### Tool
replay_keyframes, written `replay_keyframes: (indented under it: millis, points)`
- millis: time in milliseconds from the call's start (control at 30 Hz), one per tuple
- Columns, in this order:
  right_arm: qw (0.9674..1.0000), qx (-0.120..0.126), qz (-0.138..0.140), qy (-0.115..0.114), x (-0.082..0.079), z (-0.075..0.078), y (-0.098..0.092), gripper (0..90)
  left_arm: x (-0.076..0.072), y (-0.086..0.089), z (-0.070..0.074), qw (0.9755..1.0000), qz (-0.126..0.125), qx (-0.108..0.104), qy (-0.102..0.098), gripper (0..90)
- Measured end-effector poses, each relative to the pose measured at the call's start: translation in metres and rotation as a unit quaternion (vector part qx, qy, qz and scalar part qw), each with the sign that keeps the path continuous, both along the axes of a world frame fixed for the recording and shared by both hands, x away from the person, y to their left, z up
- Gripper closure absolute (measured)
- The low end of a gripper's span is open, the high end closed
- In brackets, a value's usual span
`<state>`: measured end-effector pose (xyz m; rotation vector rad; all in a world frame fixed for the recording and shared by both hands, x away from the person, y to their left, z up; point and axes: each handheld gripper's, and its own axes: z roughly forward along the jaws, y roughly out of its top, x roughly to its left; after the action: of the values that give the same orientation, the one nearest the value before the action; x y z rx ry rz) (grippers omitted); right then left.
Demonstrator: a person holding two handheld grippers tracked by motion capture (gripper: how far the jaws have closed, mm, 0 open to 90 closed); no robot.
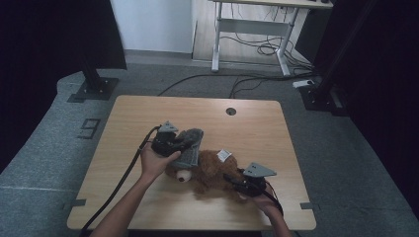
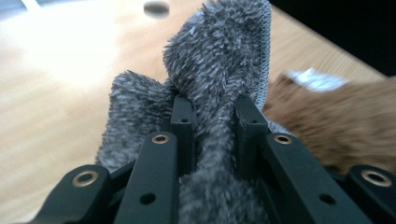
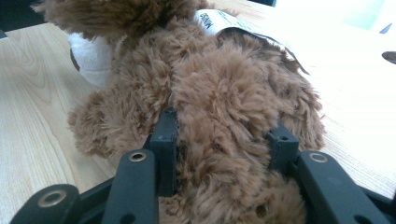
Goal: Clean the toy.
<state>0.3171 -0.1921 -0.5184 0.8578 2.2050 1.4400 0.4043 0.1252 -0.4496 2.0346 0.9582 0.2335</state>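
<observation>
High view: left gripper [image 1: 184, 144] pinches grey cloth [image 1: 190, 148] over bear's head; right gripper [image 1: 236, 181] clamps plush bear [image 1: 210, 170], table [image 1: 148, 113] centre-near. Risk: cloth slips, bear drags.

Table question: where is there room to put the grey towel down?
The light wooden table is bare along its far edge around the small round hole, and down its left side. The near middle is crowded: the fluffy brown teddy bear, the grey fluffy towel and both grippers, left gripper and right gripper.
</observation>
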Motion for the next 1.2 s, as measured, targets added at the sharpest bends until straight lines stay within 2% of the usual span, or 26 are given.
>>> replay_keyframes:
  millis: [67,167,267,333,500,567,633,767,900,1033,1100,1200]
  points:
    - [1.0000,0.001,0.000,0.000,0.000,0.000,0.000,55.2,-0.001,0.003,-0.012,0.9999,0.001,-0.007,0.007,74.0]
    - [1.0000,0.003,0.003,0.004,0.000,0.003,0.000,50.6,-0.008,0.013,-0.017,0.9995,-0.003,-0.030,0.013,75.2]
    - [0.9997,0.011,0.006,0.023,0.001,0.010,-0.001,43.0,-0.022,0.019,-0.022,0.9993,-0.005,-0.036,0.002,75.8]
    - [0.9990,0.024,0.010,0.035,0.000,0.018,-0.004,38.7,-0.031,0.022,-0.025,0.9990,-0.005,-0.043,-0.006,76.0]
    - [0.9982,0.049,0.004,0.034,0.000,0.046,-0.007,26.3,-0.051,0.029,-0.030,0.9982,-0.012,-0.056,-0.020,76.3]
    - [0.9982,0.047,-0.004,0.038,0.006,0.055,-0.005,25.2,-0.058,0.031,-0.032,0.9979,-0.013,-0.058,-0.026,76.3]
    - [0.9980,0.031,0.000,0.055,0.014,0.060,0.001,23.6,-0.063,0.034,-0.034,0.9974,-0.015,-0.065,-0.027,76.3]
    - [0.9942,-0.024,0.033,0.099,0.015,0.050,0.020,20.9,-0.071,0.041,-0.036,0.9968,-0.021,-0.073,-0.025,76.3]
    - [0.9916,-0.012,0.050,0.119,-0.001,0.040,0.019,25.9,-0.080,0.045,-0.037,0.9959,-0.029,-0.083,-0.022,76.3]
    - [0.9902,-0.030,0.061,0.122,-0.019,0.033,0.023,28.2,-0.092,0.047,-0.038,0.9958,-0.036,-0.080,-0.028,76.4]
    - [0.9914,-0.040,0.058,0.110,-0.029,0.031,0.027,28.7,-0.097,0.050,-0.040,0.9953,-0.038,-0.085,-0.027,76.4]
    - [0.9942,-0.048,0.038,0.088,-0.038,0.026,0.030,30.0,-0.101,0.051,-0.044,0.9947,-0.036,-0.089,-0.035,76.4]
